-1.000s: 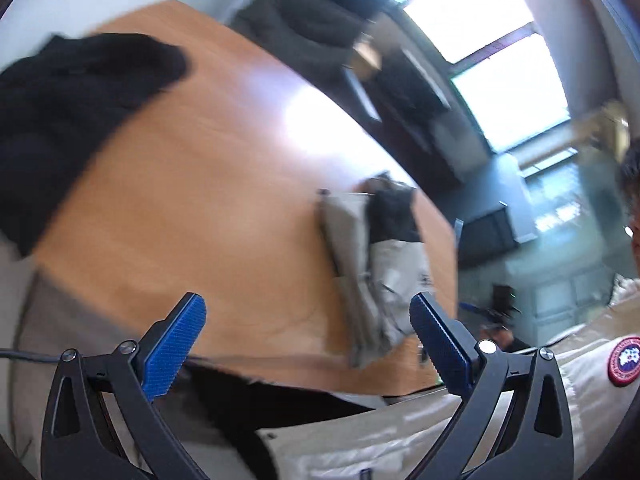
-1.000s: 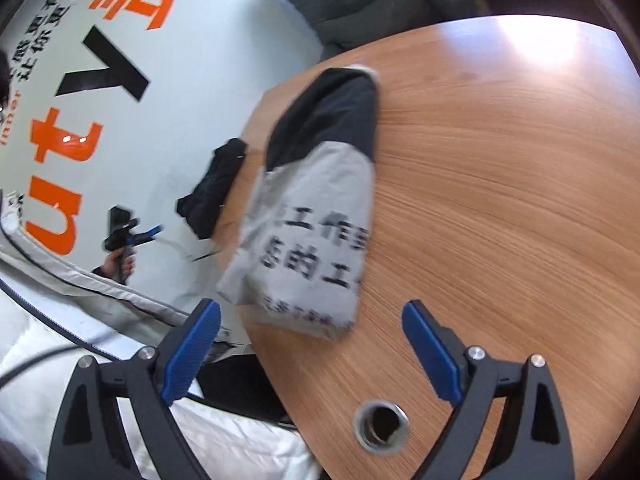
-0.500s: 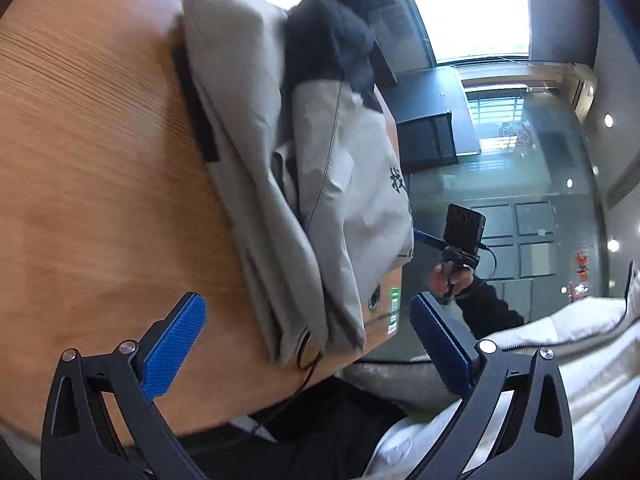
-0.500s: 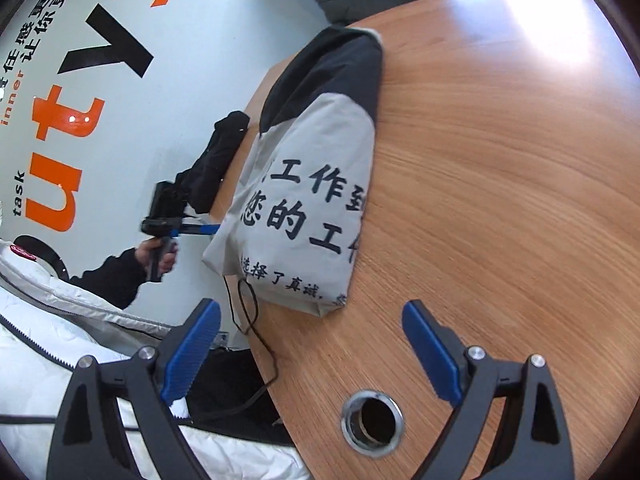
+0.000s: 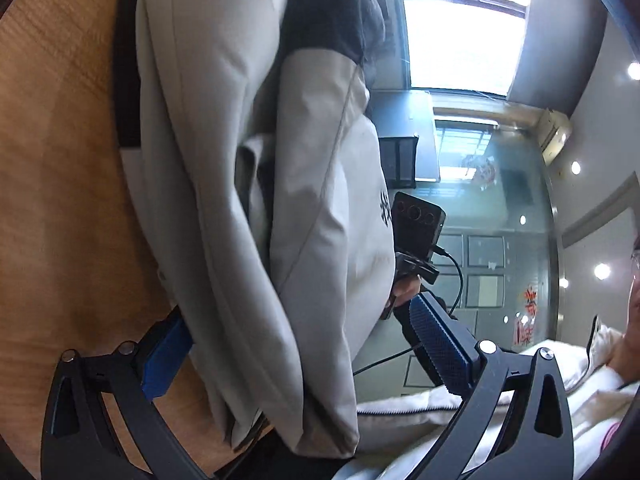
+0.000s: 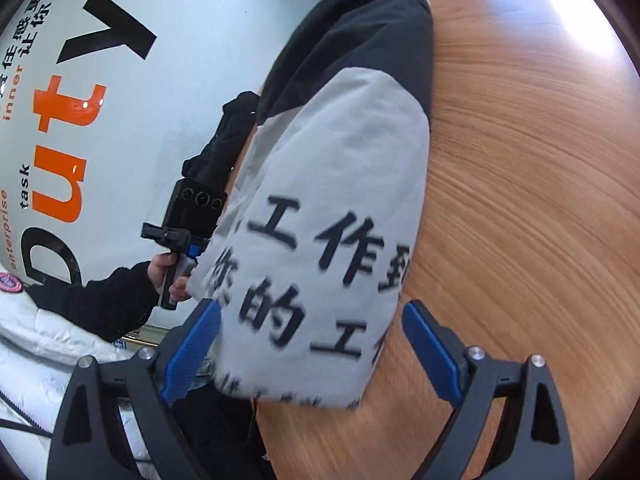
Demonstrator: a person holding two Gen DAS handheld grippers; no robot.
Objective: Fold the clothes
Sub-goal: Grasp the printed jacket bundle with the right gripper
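A folded grey garment (image 5: 256, 184) with black sleeves lies on the wooden table (image 5: 60, 208) near its edge. In the right wrist view the same garment (image 6: 332, 208) shows black printed characters on its top face. My left gripper (image 5: 296, 348) is open, with the near end of the folded stack between its blue pads. My right gripper (image 6: 312, 344) is open too, and the garment's near end reaches in between its fingers. Neither pair of pads presses the cloth. Each view catches the opposite gripper held in a hand at the garment's far side.
A black garment (image 6: 224, 136) lies beyond the grey one at the table edge. The table edge (image 6: 280, 420) runs close under both grippers. A person's white padded jacket (image 5: 440, 416) is beside the table. A white wall with orange lettering (image 6: 72, 120) stands behind.
Both grippers have moved in close to the grey garment from opposite sides, so its end now sits between each pair of open fingers. The garment itself has not moved.
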